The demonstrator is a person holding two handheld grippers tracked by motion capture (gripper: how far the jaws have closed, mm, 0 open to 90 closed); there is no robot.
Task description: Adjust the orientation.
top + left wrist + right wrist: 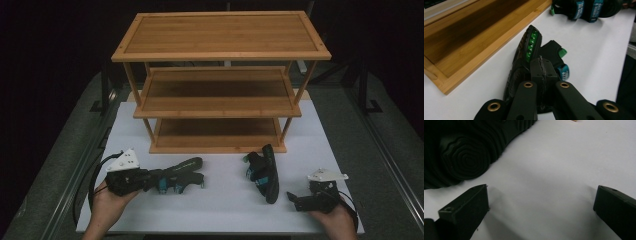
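Note:
A black sandal with teal straps [184, 170] sticks out to the right from my left gripper [161, 180], which is shut on its heel end at the front left of the white table. In the left gripper view the closed jaws of that gripper [541, 68] pinch the sandal [525, 55], whose green-studded sole is turned on edge. A second matching sandal [266, 172] lies on its side in front of the rack, and it also lies at the far edge [586, 8]. My right gripper [295, 200] rests just right of it, jaws wide apart [541, 202], beside its ribbed sole [469, 152].
A three-tier bamboo rack [220, 35] stands at the back of the white table [225, 205], all its shelves bare; its lowest shelf [461, 37] is close to the held sandal. Dark floor and metal rails flank the table.

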